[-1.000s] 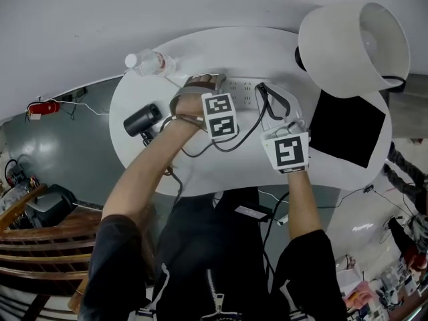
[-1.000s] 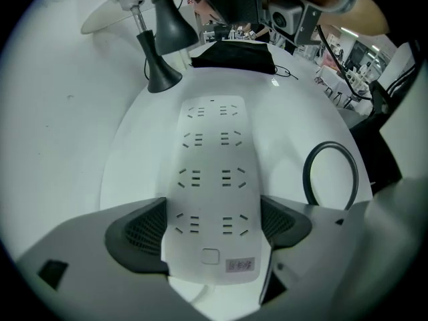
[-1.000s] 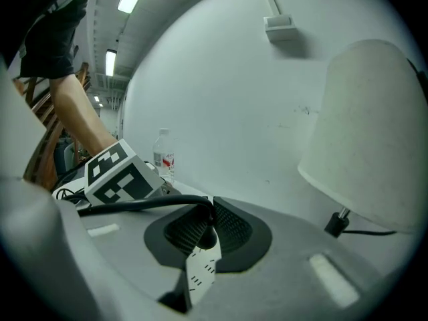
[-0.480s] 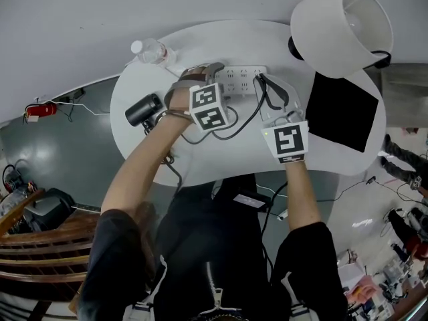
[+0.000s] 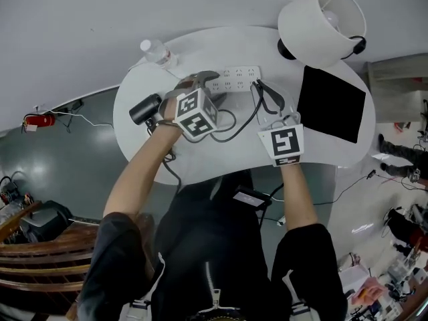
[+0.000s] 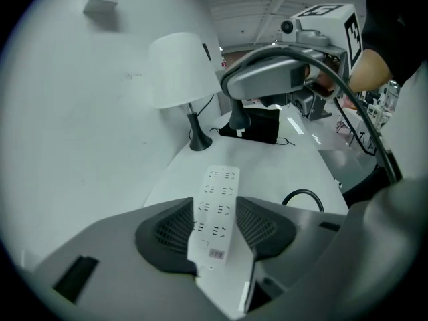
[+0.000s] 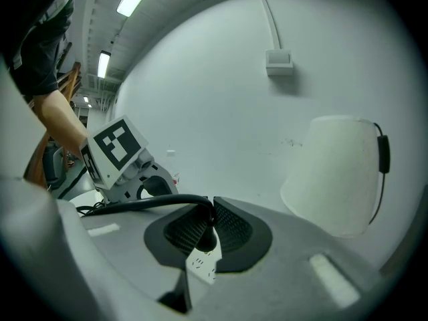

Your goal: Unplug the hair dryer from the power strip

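The white power strip (image 5: 237, 79) lies across the far side of the round table (image 5: 200, 159). My left gripper (image 5: 207, 81) holds its left end. In the left gripper view the strip (image 6: 219, 199) runs out between the pads, which touch both long sides; the jaws have just been closing onto it. No plug sits in the sockets that show. My right gripper (image 5: 262, 91) is shut on the black plug (image 7: 204, 236), just above the strip's right end (image 7: 200, 266). The cable (image 5: 237, 127) loops back to the black hair dryer (image 5: 145, 108) at the table's left.
A white lamp (image 5: 321, 22) stands at the table's far right. A flat black pad (image 5: 332, 103) lies beside it. A clear bottle (image 5: 157, 52) lies at the far left edge. The wall is right behind the table.
Both grippers have lifted. The left one has risen and tipped, its marker cube now further left, and its jaws have narrowed onto the strip. The right still grips the plug.
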A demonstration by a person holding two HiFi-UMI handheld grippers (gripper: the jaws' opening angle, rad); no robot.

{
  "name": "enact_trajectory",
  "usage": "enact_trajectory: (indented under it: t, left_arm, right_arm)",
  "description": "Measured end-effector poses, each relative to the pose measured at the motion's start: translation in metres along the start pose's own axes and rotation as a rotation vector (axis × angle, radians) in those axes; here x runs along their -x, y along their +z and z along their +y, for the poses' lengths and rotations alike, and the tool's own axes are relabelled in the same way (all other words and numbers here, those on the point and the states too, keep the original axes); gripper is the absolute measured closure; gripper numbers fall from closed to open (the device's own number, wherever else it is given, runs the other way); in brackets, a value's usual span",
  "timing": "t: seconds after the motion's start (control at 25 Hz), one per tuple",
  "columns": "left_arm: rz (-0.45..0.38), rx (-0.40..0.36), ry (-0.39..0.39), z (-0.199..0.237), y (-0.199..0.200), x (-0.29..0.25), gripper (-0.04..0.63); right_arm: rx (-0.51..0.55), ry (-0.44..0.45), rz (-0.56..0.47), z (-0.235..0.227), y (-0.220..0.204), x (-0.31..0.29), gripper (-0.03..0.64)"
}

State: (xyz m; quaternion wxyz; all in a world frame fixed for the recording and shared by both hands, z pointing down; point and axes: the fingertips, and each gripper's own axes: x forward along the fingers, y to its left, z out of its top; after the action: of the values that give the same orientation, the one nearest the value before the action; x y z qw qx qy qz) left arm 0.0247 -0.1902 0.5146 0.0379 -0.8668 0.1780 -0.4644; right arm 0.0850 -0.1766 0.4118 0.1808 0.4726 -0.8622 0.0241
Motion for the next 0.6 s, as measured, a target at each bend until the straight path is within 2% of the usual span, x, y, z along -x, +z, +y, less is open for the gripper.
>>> enact_trajectory:
  t: [0.12, 0.2, 0.32, 0.6]
  left_arm:
    - [-0.045, 0.026, 0.025, -0.004, 0.003, 0.016, 0.506]
    - [-0.061, 0.042, 0.038, -0.007, 0.000, 0.026, 0.554]
    - [-0.095, 0.067, 0.054, -0.014, -0.003, 0.044, 0.574]
    - [-0.210, 0.140, 0.081, -0.030, 0.000, 0.092, 0.574]
  right_arm:
    - [0.003, -0.013, 0.003, 0.005, 0.003, 0.008, 0.584]
    - [0.001, -0.022, 0.004, 0.009, 0.005, 0.014, 0.584]
    - [-0.003, -0.040, 0.002, 0.015, 0.008, 0.024, 0.584]
    - [-0.023, -0.096, -0.034, 0.030, 0.026, 0.056, 0.583]
